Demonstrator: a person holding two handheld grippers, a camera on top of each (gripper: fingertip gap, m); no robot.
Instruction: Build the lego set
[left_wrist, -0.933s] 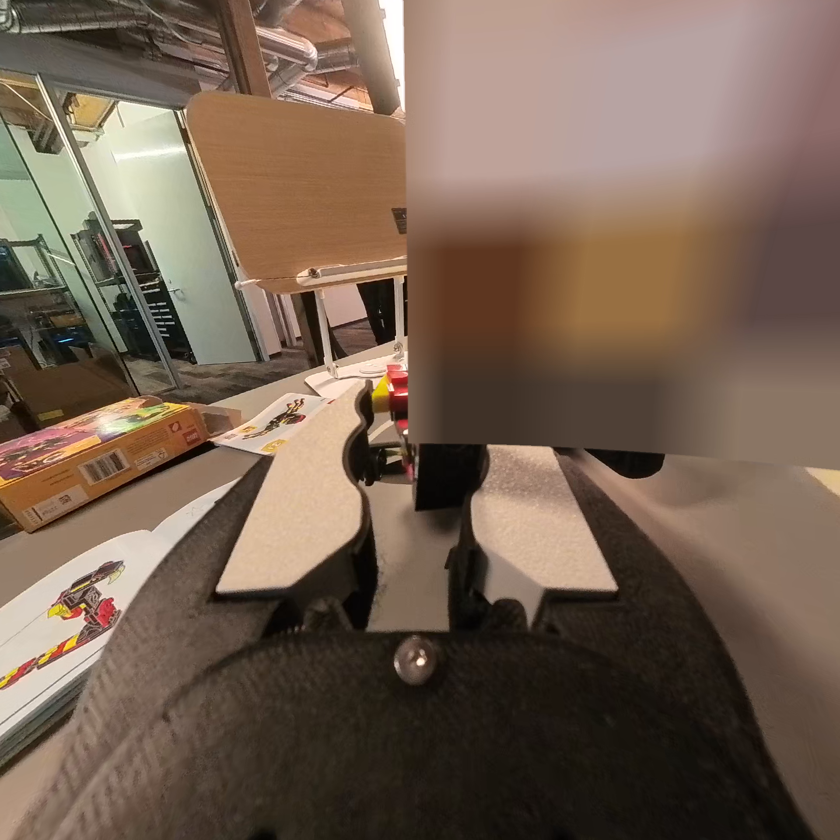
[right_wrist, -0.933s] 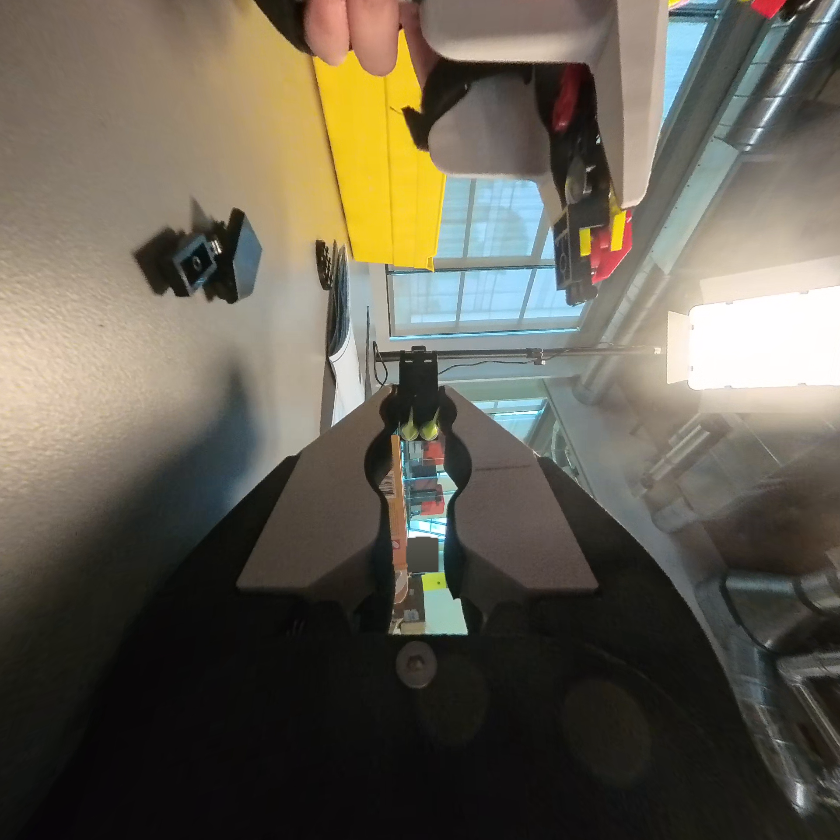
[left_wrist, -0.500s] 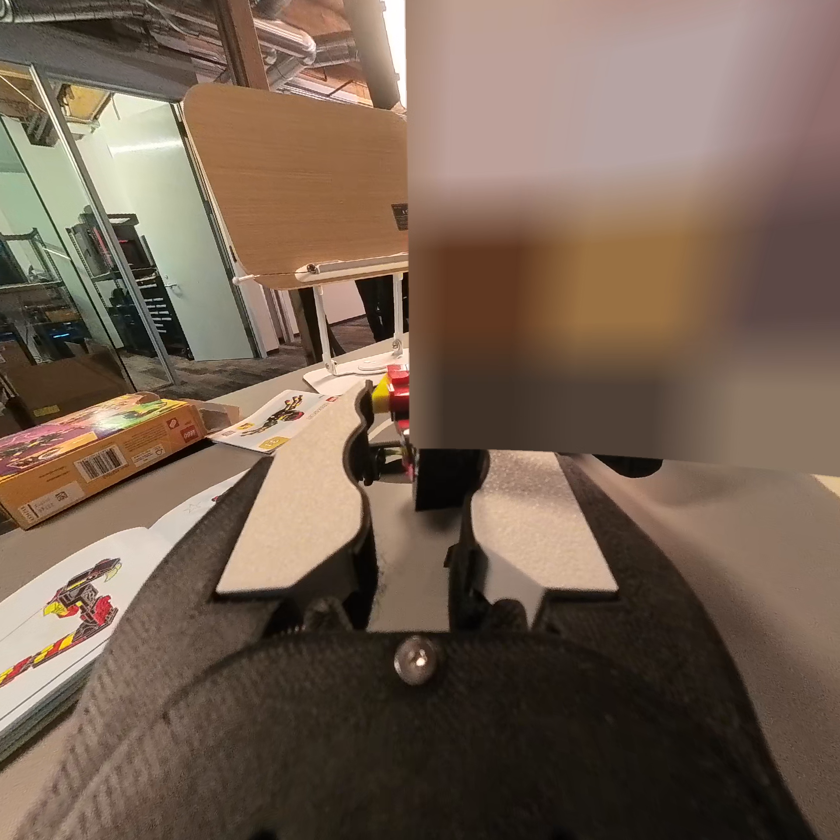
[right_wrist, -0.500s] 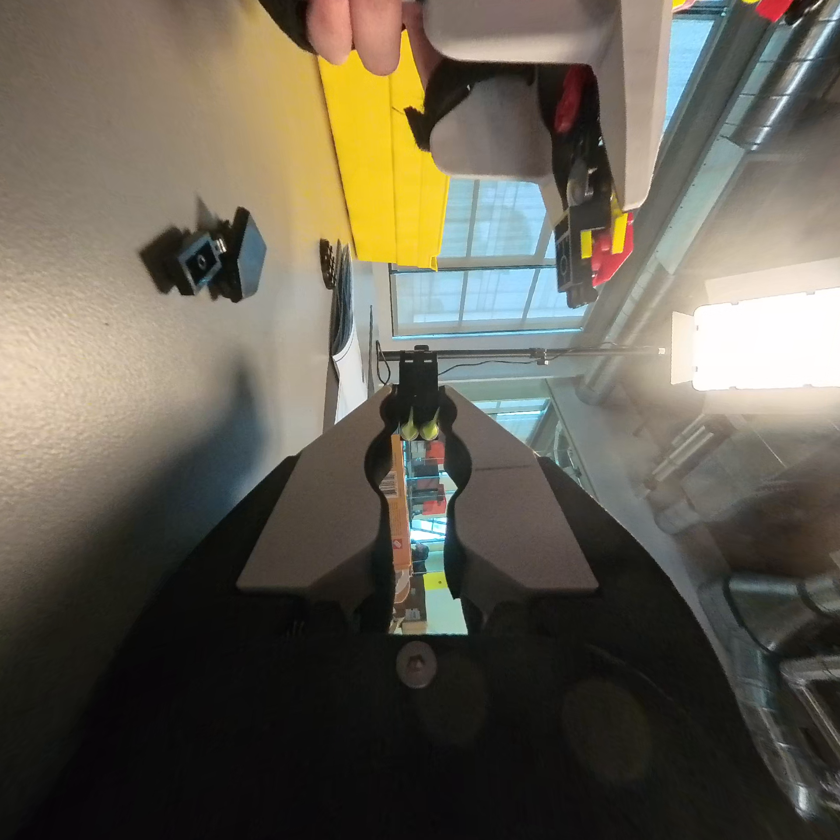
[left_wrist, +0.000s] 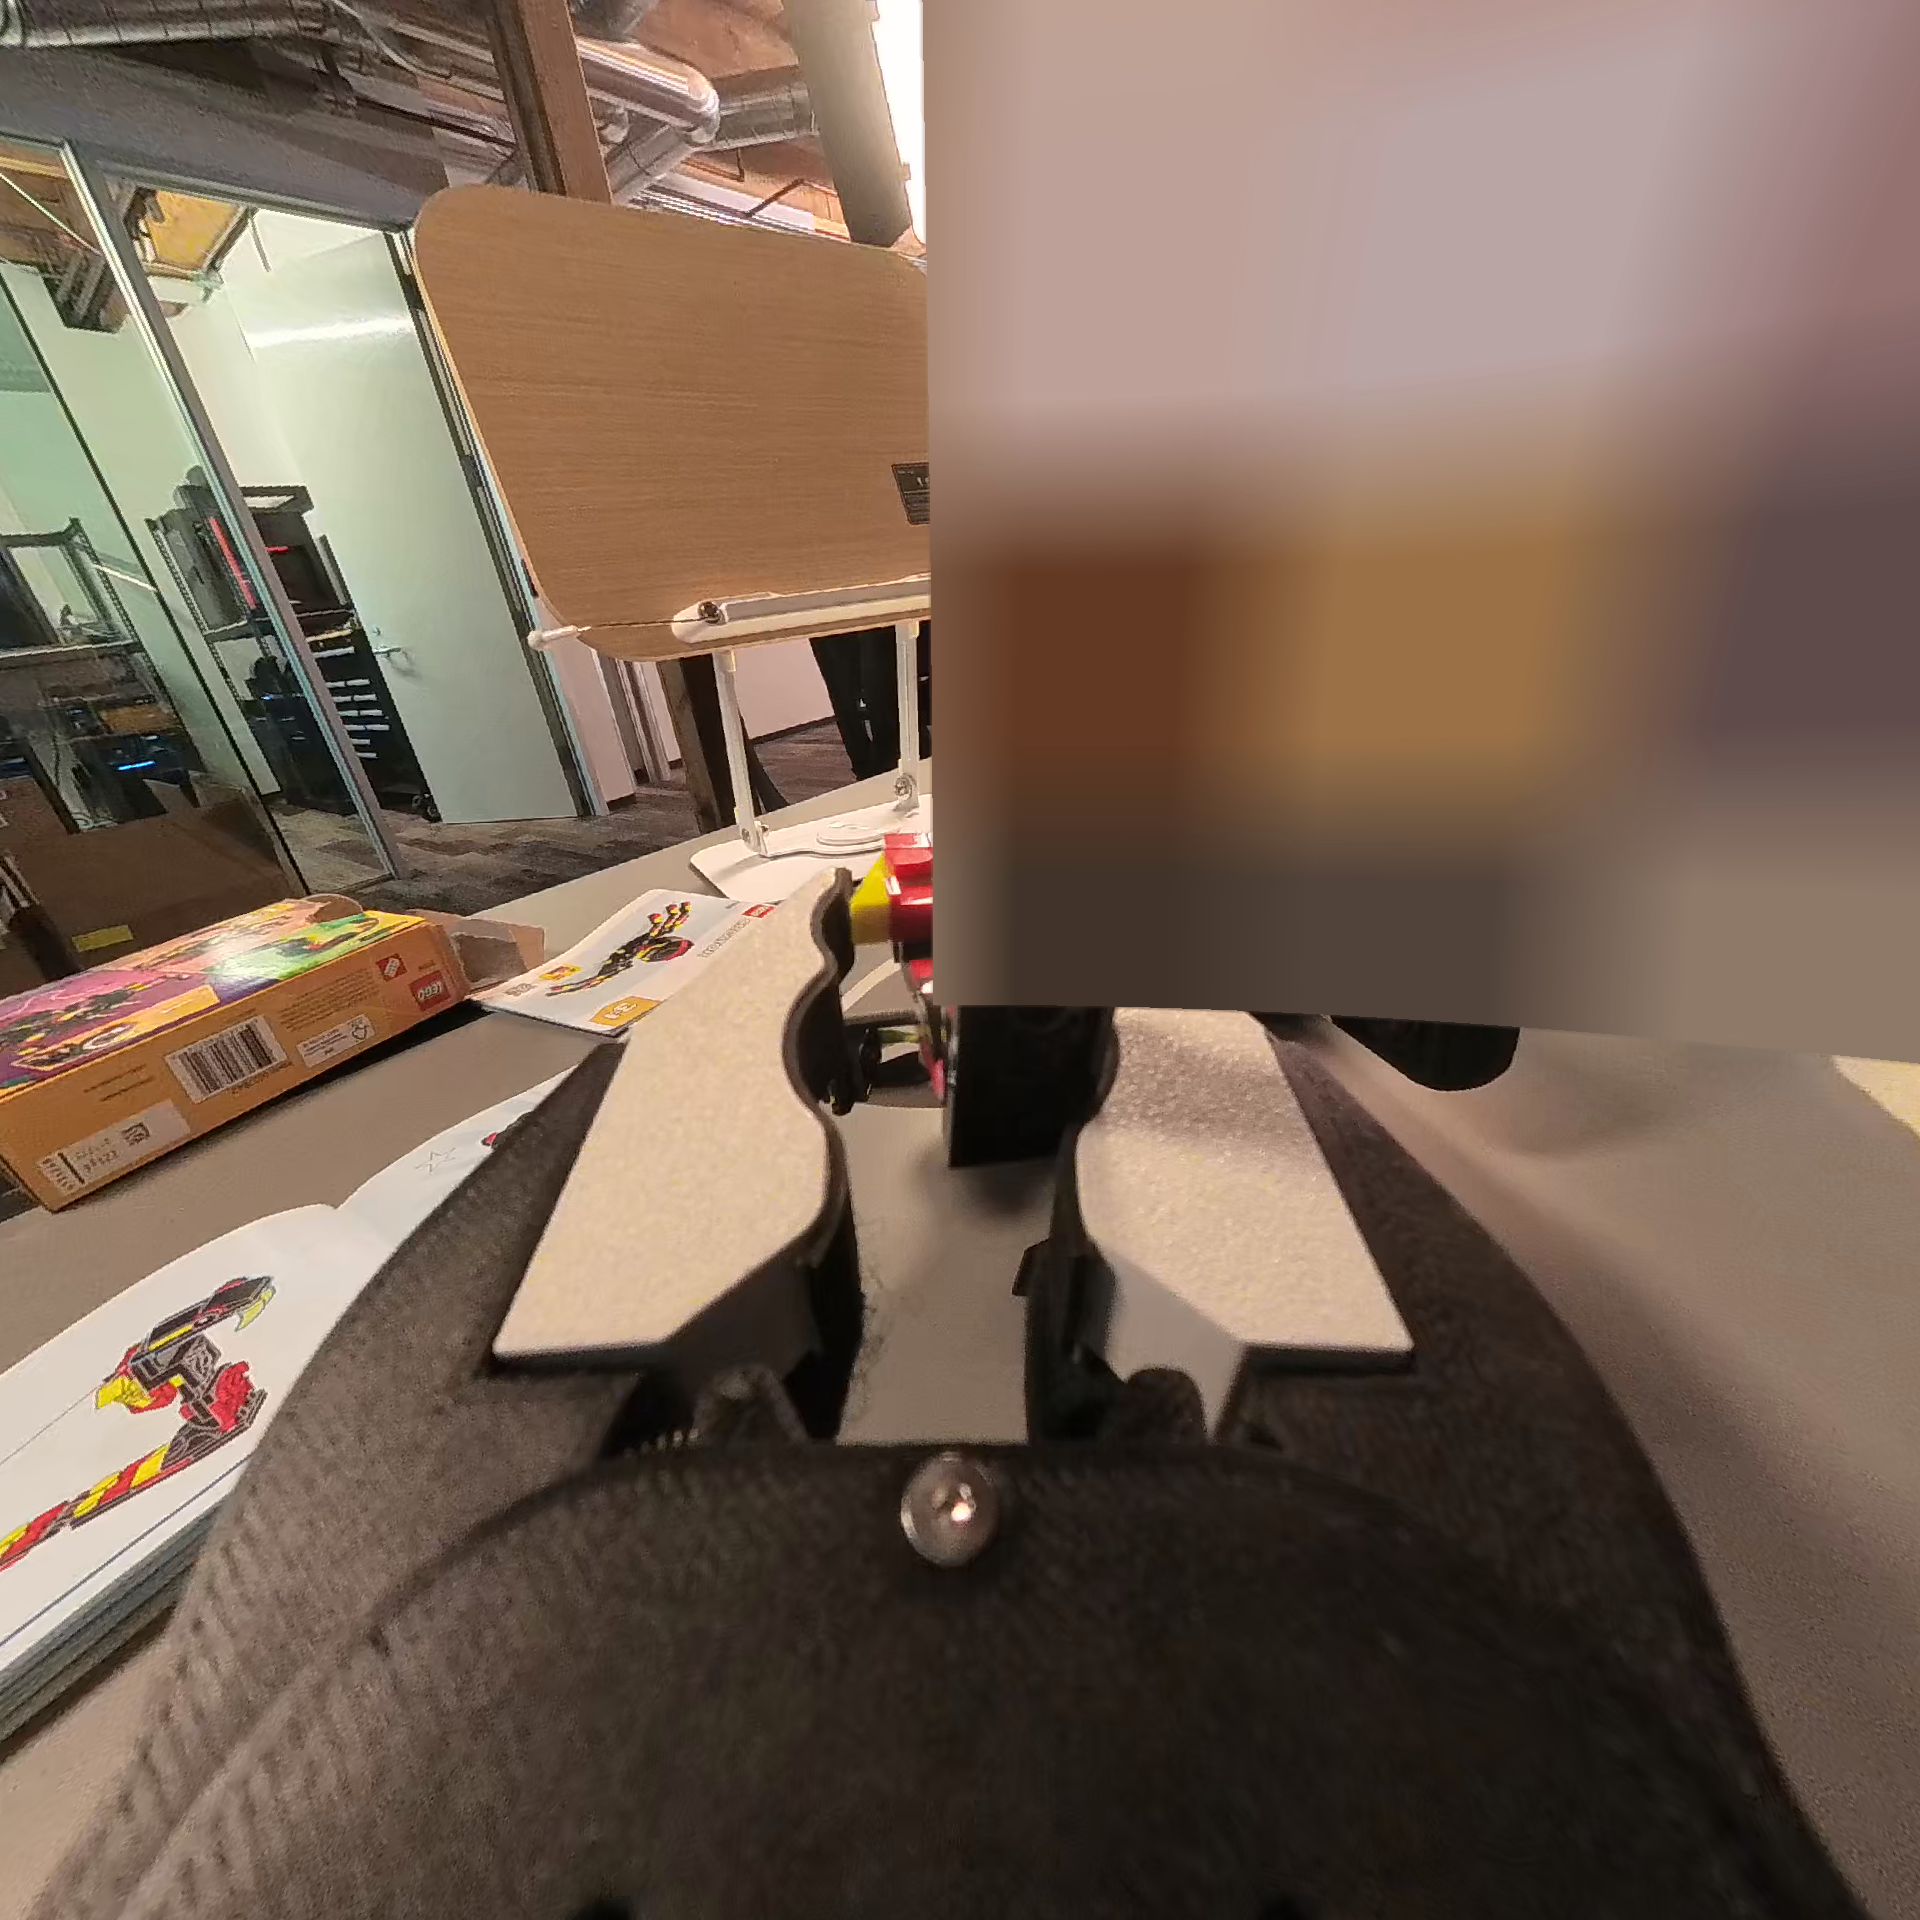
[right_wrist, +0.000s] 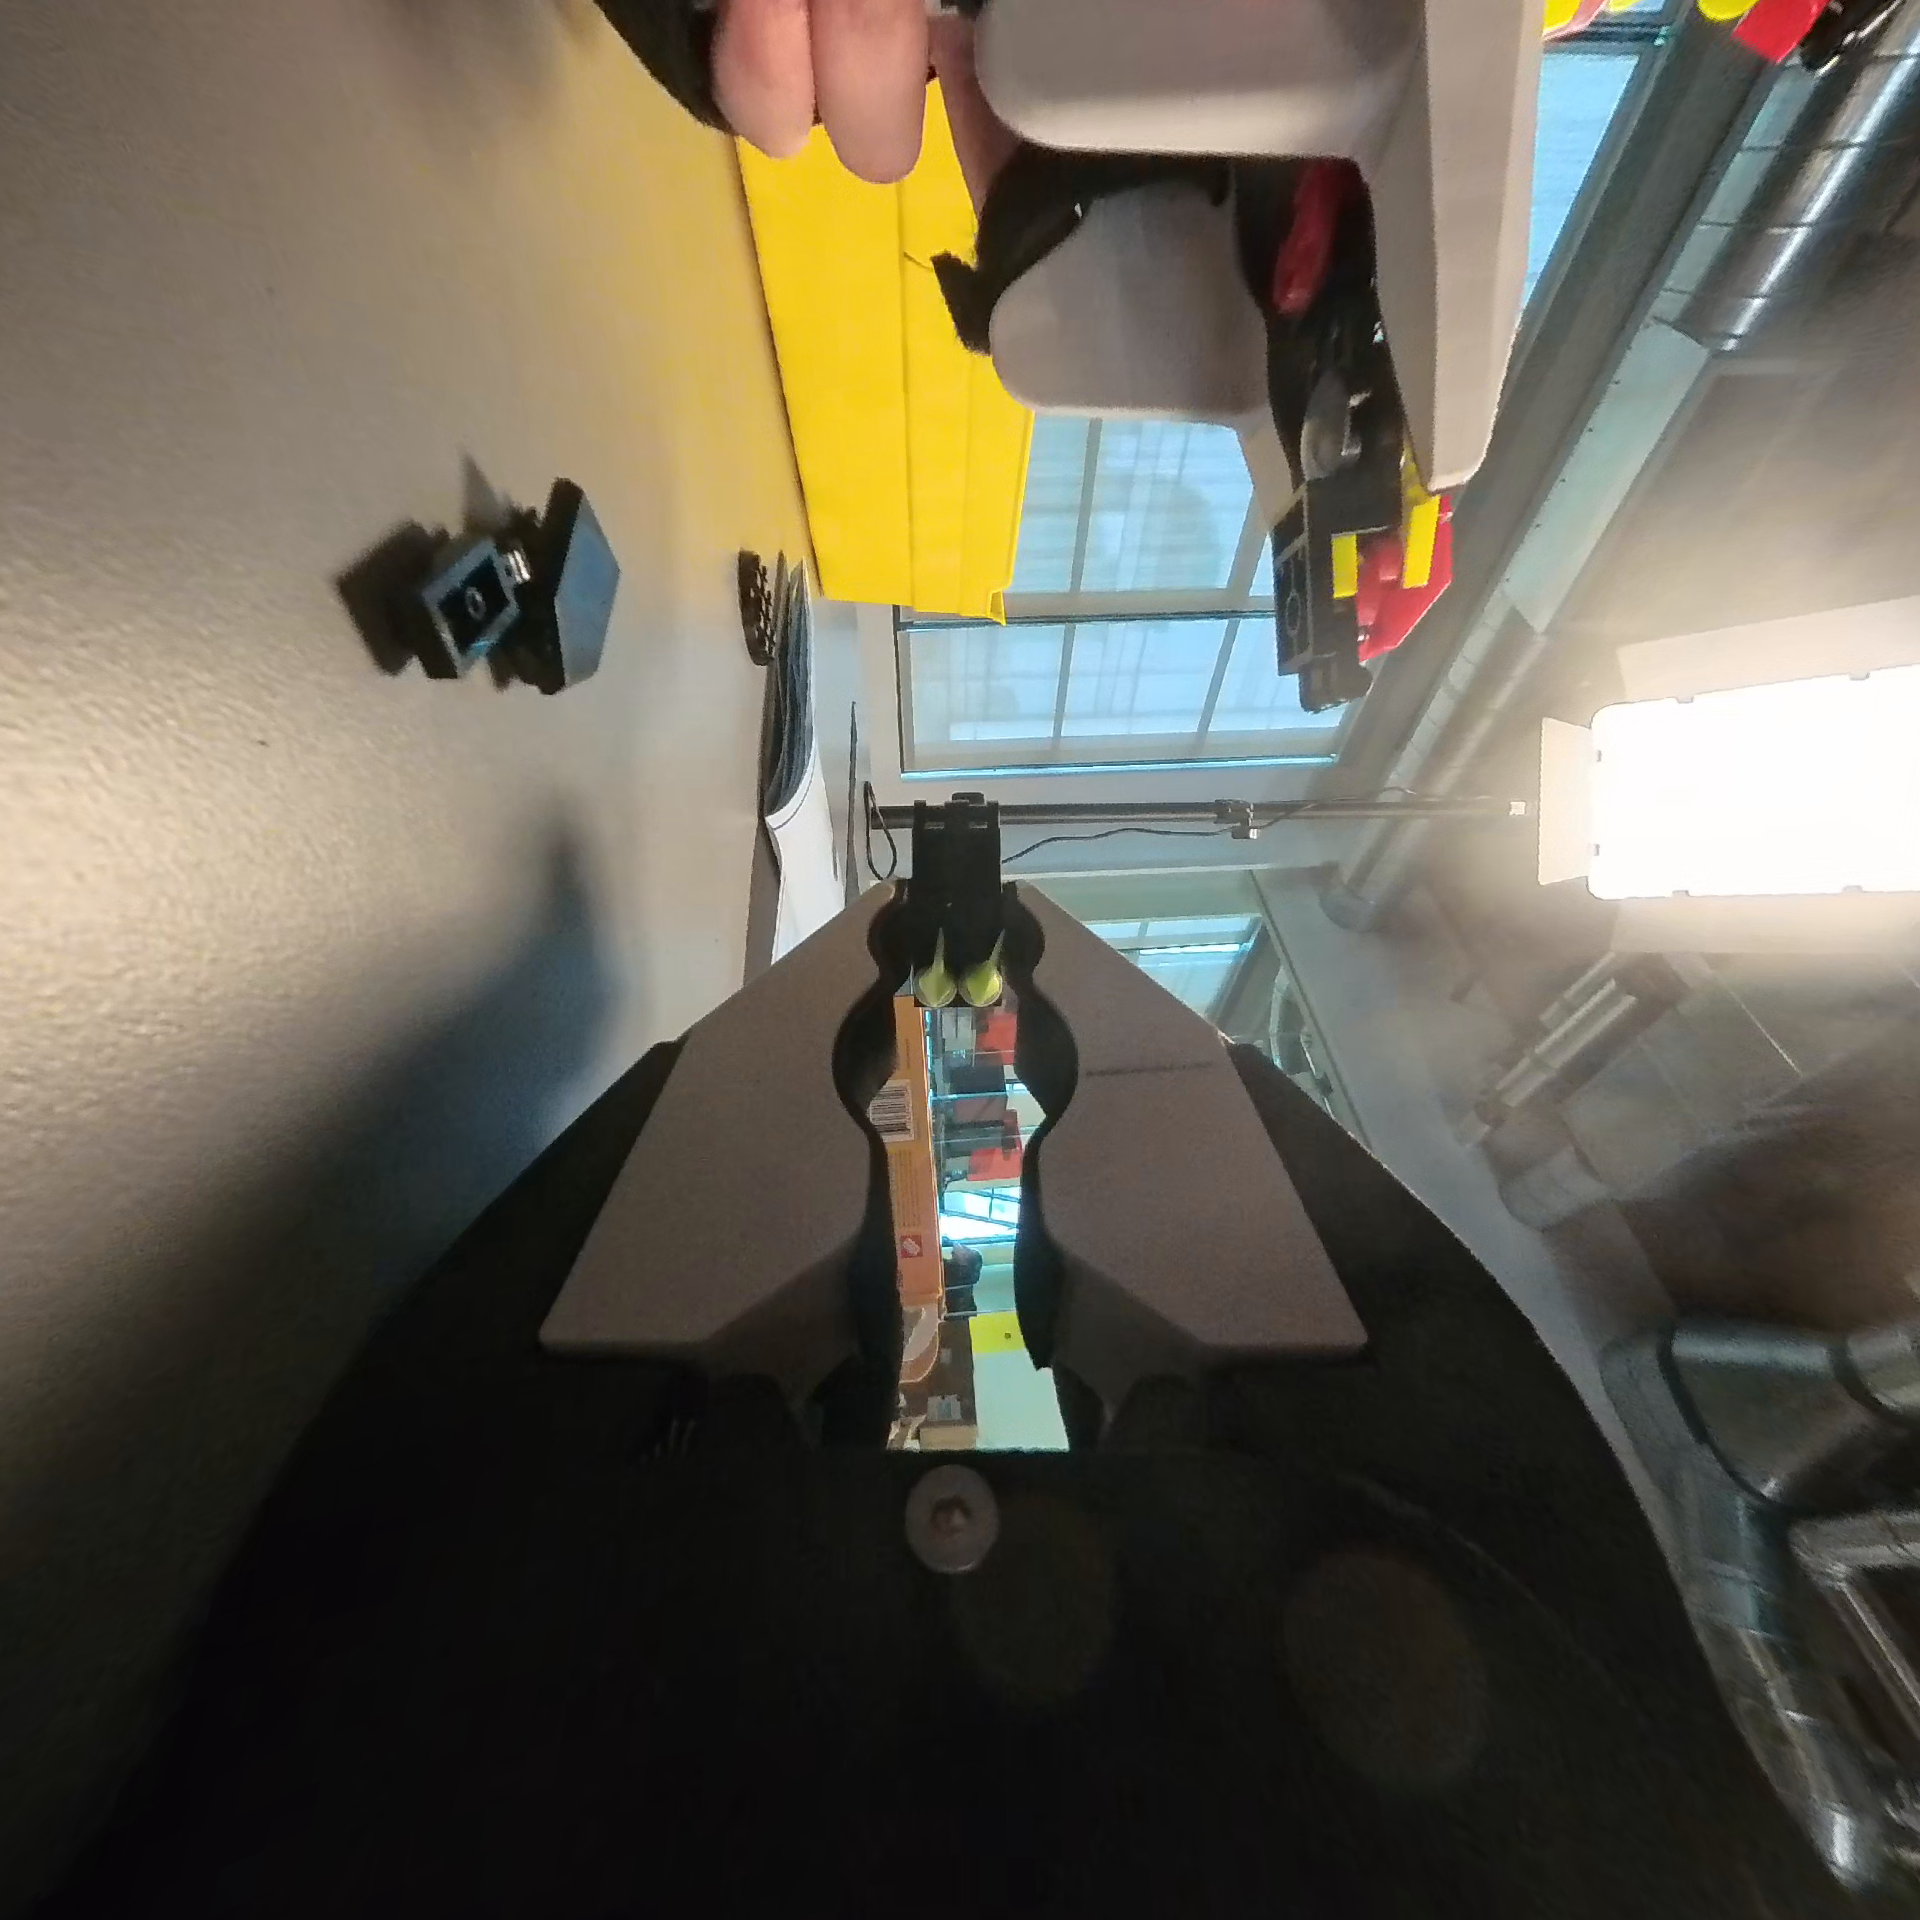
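Clearly the red, yellow and black model (right_wrist: 1351, 561), gripped in the left gripper (left_wrist: 961, 1039) and raised off the table (right_wrist: 208, 935), was light, stiff and likely to shed parts, so best held by its black core. The right gripper (right_wrist: 956, 914) pinched one small black piece (right_wrist: 956, 862) with two yellow-green spikes. One more black piece (right_wrist: 499, 592) lay on the table, one box (left_wrist: 208, 1029) far left, two booklets (left_wrist: 135, 1382) nearby.

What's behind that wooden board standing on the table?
Past the wooden board a person's dark trouser legs show beneath its lower edge, with a glass wall and ceiling pipes beyond. The rest of that person is covered by the board.
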